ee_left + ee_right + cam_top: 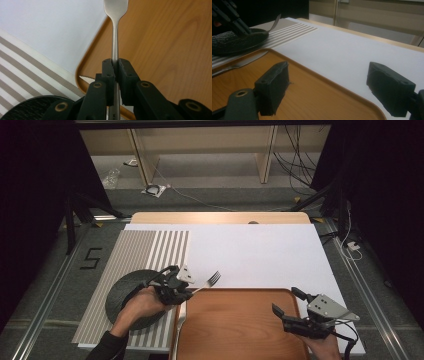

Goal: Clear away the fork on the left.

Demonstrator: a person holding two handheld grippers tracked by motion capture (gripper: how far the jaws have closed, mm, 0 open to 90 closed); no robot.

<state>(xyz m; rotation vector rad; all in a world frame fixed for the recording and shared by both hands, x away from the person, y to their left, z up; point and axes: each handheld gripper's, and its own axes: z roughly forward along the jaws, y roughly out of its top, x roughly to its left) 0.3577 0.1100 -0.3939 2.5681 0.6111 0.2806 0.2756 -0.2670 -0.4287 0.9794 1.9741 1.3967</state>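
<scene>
Left gripper (186, 292) clamped on fork (209, 282) by its handle, tines toward 2 o'clock, lifted over tray (240, 330) corner at 10 o'clock. Right gripper (287, 302) spread wide, empty, above tray's 3 o'clock side. Mid-carry, apparently. Next: probably lowering fork beside plate (122, 295) or knife (239, 64), then releasing gently.

Left gripper (192, 289) clamped tight on a fork handle (115, 47), left hand (142, 304) wrapped round its body, forearm coming in from bottom left; right gripper (287, 302) held low at bottom right, jaws spread wide and holding nothing, angled up-left.
</scene>
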